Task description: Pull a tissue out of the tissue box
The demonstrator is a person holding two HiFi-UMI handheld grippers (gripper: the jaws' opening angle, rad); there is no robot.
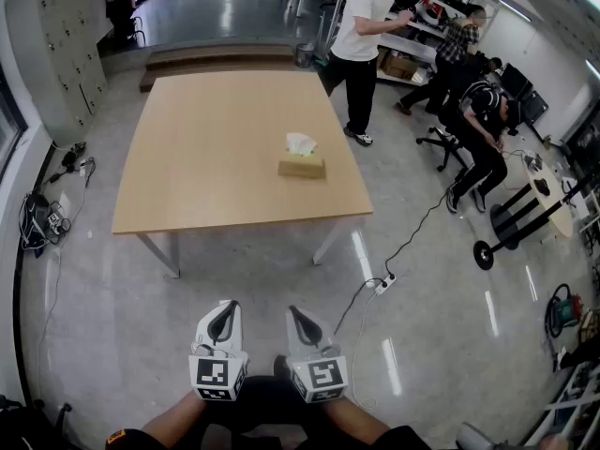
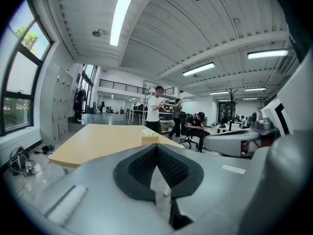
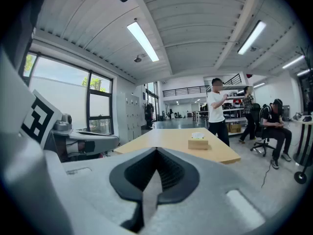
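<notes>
Holding nothing at all, the left gripper [image 1: 223, 319] and right gripper [image 1: 306, 322] hang side by side over the floor, short of the table's [image 1: 206, 167] near edge. Each gripper's own view shows its ribbed pads clenched tip to tip with nothing between them. The tissue box [image 1: 301, 168] sits toward the tabletop's right edge, nearer the near edge than the far one, well apart from both grippers. A white tissue [image 1: 300, 143] stands up out of its top. Only the head view shows the power strip [image 1: 384, 284] and its cable on the floor. The right gripper view alone catches the big window [image 3: 68, 99]. Beyond the table stands a person in a white shirt [image 1: 361, 36].
</notes>
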